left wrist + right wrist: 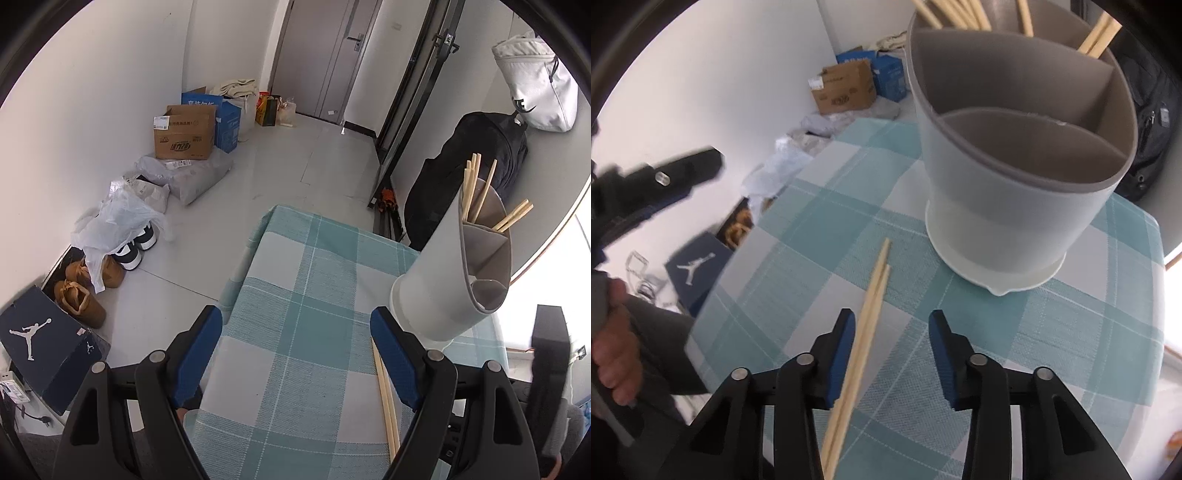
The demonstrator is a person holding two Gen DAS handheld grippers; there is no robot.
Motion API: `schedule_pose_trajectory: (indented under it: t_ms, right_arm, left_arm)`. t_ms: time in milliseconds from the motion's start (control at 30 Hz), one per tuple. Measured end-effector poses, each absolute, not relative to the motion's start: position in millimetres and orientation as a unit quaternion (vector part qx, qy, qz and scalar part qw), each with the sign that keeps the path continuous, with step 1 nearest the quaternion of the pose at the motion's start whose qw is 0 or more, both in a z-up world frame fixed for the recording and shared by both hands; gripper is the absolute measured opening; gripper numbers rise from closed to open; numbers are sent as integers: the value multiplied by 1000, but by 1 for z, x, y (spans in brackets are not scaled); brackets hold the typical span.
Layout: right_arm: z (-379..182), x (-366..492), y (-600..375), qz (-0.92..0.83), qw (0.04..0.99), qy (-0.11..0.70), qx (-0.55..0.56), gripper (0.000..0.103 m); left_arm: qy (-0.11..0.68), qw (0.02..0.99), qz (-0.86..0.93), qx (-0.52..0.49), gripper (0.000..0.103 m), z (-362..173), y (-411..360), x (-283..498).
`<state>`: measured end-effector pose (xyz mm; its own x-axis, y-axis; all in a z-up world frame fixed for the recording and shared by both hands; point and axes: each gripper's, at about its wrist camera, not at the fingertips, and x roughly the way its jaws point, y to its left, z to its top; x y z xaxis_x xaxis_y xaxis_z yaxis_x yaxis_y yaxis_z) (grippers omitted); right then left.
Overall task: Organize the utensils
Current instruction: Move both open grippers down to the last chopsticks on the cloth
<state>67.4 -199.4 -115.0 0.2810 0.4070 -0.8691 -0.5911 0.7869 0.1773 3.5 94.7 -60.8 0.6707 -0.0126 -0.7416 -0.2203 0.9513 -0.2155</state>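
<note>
Lying on the checked tablecloth [1034, 332], a loose pair of chopsticks [866, 321] sits just in front of the grey utensil holder [1015, 192], touching my right gripper [892, 356] at its left pad; those jaws are spread and grip nothing. More chopsticks [480, 192] stand in the holder's far compartments. My left gripper [295, 354], jaws wide apart too, hangs left of the holder. Beyond it stands a black backpack [461, 166]; on the floor to its left, cardboard boxes [184, 133] and shoes [85, 291].
</note>
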Motion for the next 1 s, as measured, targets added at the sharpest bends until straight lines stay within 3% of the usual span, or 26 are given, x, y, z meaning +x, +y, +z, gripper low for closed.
schedule_pose_trajectory:
  t_ms: [167,1000]
  right_arm:
    - [-125,72,-197,291,791,529,-102,25]
    - [-119,78,-151,261,790,521,-191,21]
  left_arm:
    - [404,899,54,-157,79,-62,103,4]
    - [412,887,60,-199,79,-68,129,-1]
